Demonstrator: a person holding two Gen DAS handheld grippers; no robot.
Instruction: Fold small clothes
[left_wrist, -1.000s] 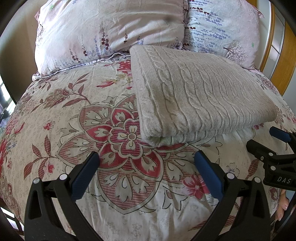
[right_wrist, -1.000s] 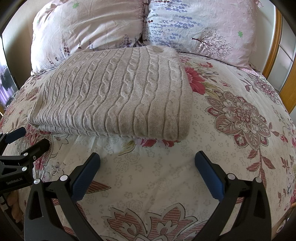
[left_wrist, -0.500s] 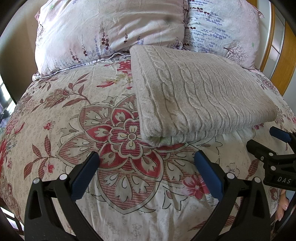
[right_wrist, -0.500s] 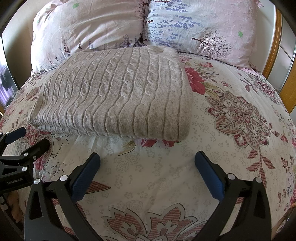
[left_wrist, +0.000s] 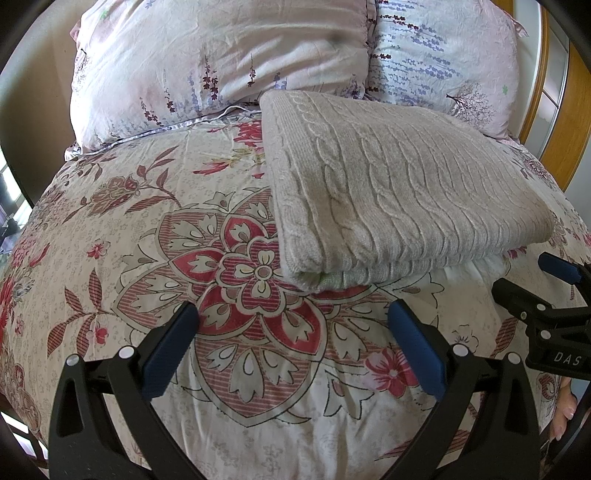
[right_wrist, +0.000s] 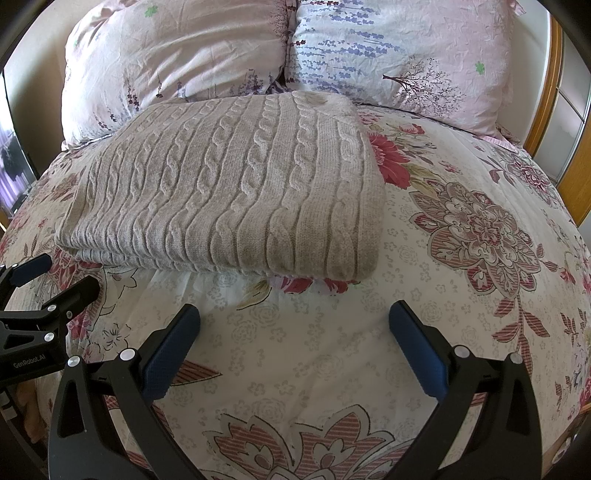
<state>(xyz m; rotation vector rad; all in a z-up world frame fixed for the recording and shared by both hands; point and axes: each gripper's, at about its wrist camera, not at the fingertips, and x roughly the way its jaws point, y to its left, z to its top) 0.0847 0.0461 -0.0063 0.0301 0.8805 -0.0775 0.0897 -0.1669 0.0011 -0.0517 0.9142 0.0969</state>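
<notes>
Folded cable-knit sweater (left_wrist: 399, 199) (right_wrist: 229, 192), beige-grey, lying flat on the floral bedspread (left_wrist: 147, 258) (right_wrist: 480, 295) of a bed, toward the head of the bed and touching the lower edges of the two pillows. Its top surface is smooth and rectangular; in the left wrist view the near edge shows stacked layers with a paler layer between them at the near left corner.

Left gripper (left_wrist: 293, 345), foreground of the left wrist view: jaws spread wide, blue pads apart, nothing between them, held above the bedspread over a large red-and-cream flower motif, just short of the sweater's near left corner. The same gripper appears at the left margin of the right wrist view (right_wrist: 55, 273), near the sweater's left corner.

Right gripper (right_wrist: 295, 345), foreground of the right wrist view: jaws likewise spread wide and empty, held above a pale patch of bedspread just short of the sweater's near edge. It shows at the right margin of the left wrist view (left_wrist: 532, 277), beside the sweater's near right corner, with part of a hand (left_wrist: 563, 413) below it.

Pink floral pillow (left_wrist: 214, 62) (right_wrist: 166, 62) at the head of the bed, left side; pale blue and pink pillow (left_wrist: 443, 55) (right_wrist: 406, 55) beside it, right side. Wooden bed frame (left_wrist: 554, 129) (right_wrist: 550, 92) along the right edge.
</notes>
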